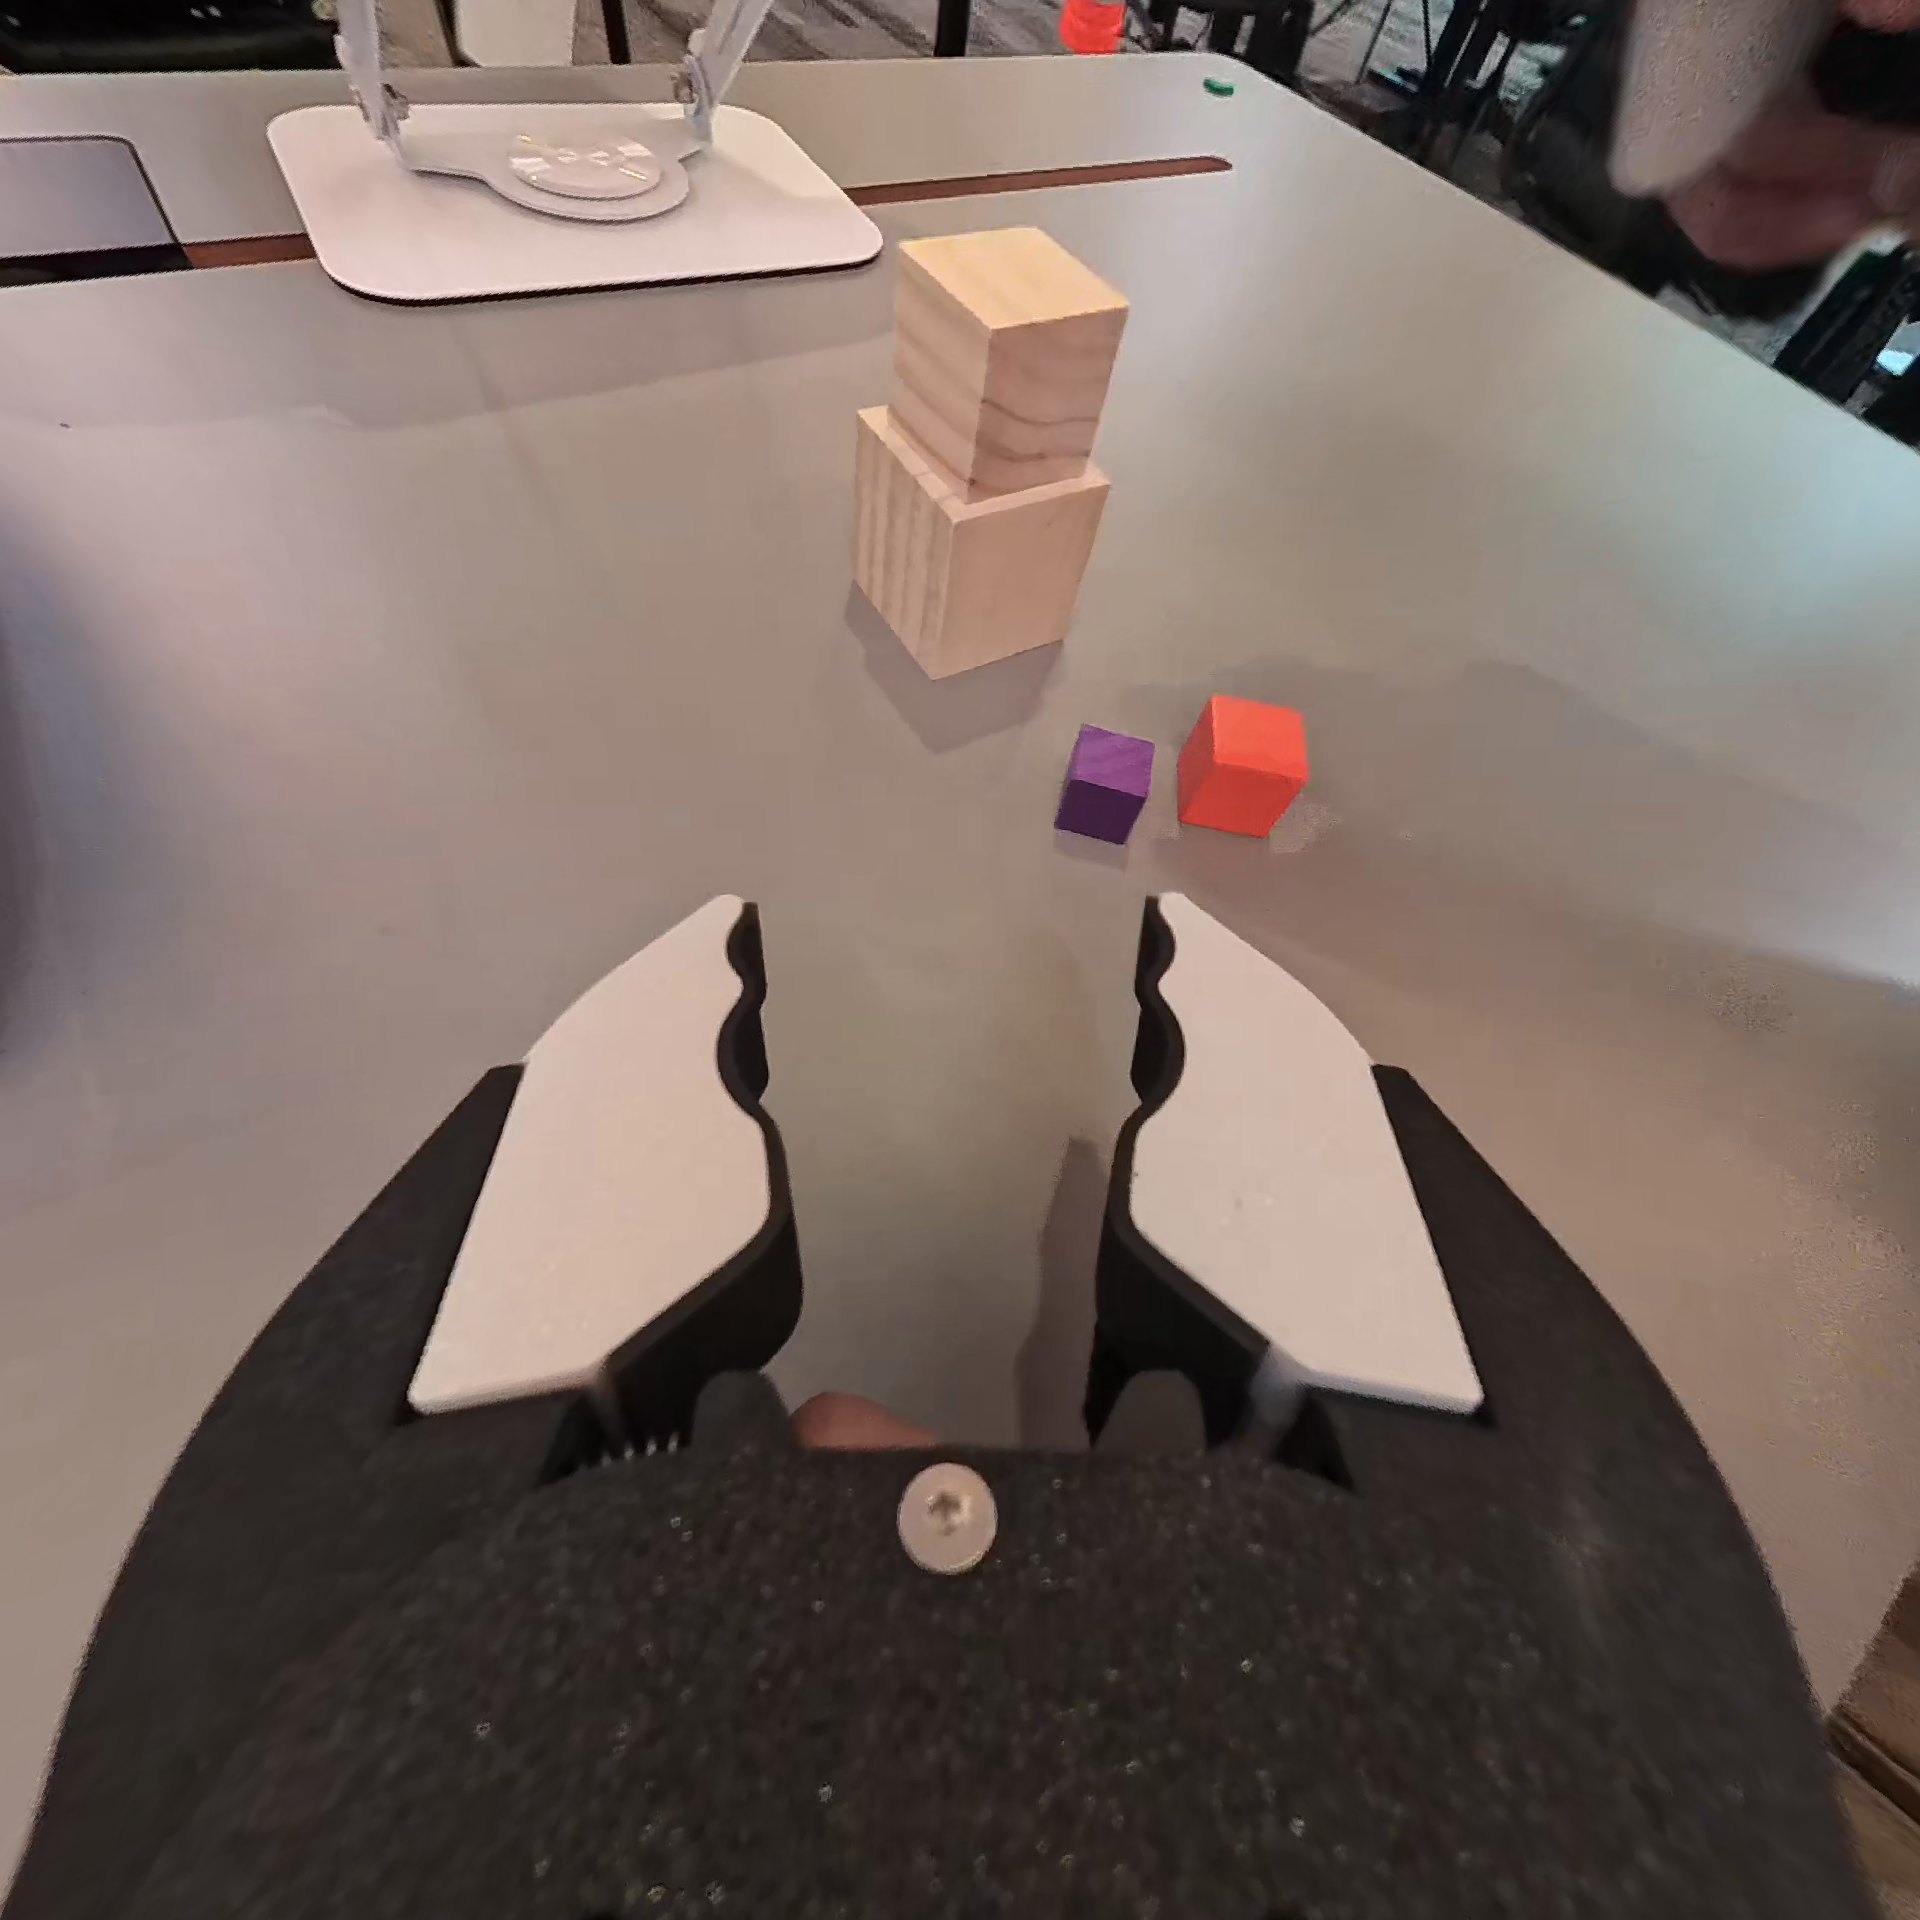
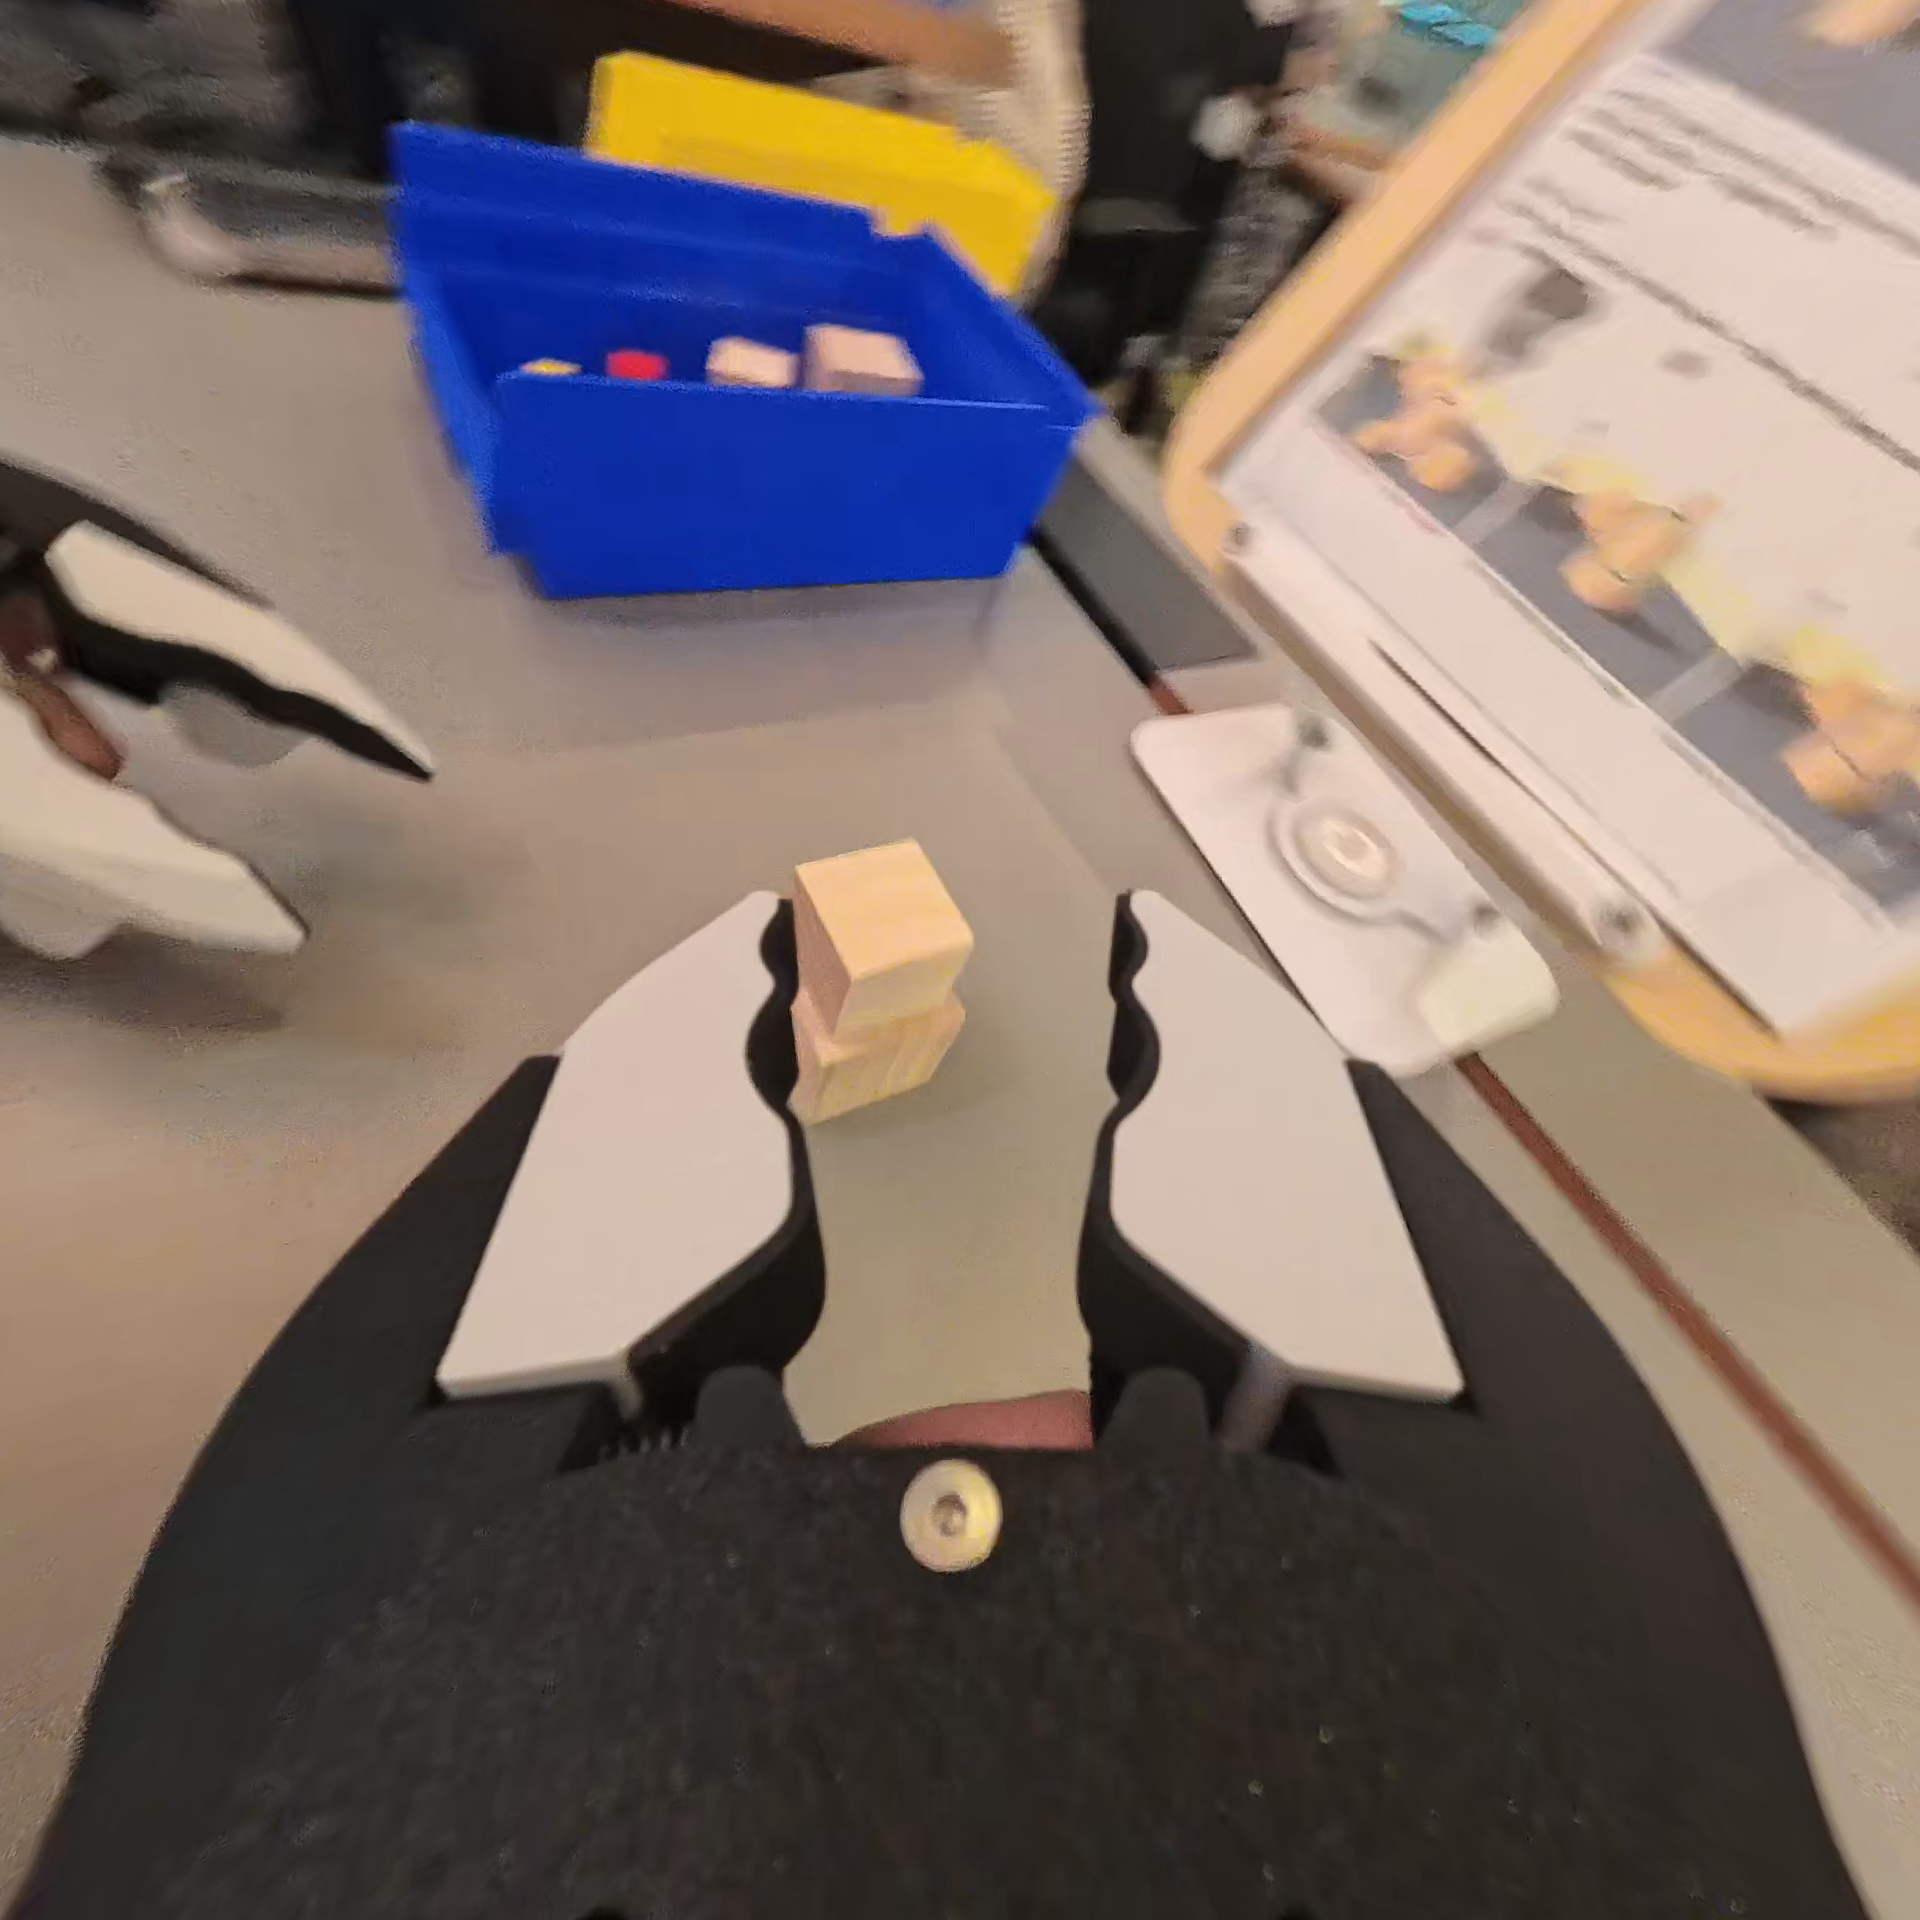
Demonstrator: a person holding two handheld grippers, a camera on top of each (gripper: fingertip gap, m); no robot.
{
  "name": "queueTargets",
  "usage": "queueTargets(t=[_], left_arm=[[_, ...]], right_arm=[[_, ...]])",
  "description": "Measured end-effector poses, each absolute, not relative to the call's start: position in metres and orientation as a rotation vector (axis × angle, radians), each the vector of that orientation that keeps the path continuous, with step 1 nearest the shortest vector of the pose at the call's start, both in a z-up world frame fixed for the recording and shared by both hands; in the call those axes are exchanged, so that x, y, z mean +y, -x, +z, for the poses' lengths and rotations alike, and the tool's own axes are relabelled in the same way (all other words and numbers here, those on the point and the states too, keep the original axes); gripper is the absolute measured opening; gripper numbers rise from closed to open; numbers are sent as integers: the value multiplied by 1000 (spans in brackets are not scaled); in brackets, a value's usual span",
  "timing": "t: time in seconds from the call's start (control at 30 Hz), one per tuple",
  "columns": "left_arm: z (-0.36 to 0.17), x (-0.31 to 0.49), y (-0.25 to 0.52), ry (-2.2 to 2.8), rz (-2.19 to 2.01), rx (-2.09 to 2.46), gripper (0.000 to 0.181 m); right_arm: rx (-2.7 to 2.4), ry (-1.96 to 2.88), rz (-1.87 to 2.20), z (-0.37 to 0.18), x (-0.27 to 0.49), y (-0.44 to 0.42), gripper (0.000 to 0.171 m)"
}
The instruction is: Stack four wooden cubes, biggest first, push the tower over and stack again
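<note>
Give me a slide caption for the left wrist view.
Open left gripper faces two stacked natural wooden cubes, small purple cube and orange cube waiting.

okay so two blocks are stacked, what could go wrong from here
1. The upper block sits twisted and off-centre on the bottom block, so added weight might tip it.
2. The orange cube and purple cube lie close together; the open left gripper could knock one while grabbing the other.
</note>
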State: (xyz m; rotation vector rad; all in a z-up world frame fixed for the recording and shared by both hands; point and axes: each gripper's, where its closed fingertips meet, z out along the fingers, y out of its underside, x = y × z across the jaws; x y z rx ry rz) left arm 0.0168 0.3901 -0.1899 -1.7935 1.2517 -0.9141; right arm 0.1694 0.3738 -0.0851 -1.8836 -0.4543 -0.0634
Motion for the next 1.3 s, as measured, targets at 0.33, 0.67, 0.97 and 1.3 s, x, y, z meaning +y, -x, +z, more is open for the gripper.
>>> queueTargets(t=[0.33,0.67,0.97,1.3], left_arm=[[-204,368,-22,1794,-882,1427,65],[-213,354,-33,1791,-843,1543,65],[-209,361,-22,1797,-861,1484,64],[-202,369,-15,1788,-902,1424,63]], right_arm=[[208,1970,-184,-173,272,-143,79],[196,1979,-98,-183,270,-141,74],[-169,2305,-90,-228,322,-114,67],[-200,2466,-23,-237,341,-112,30]])
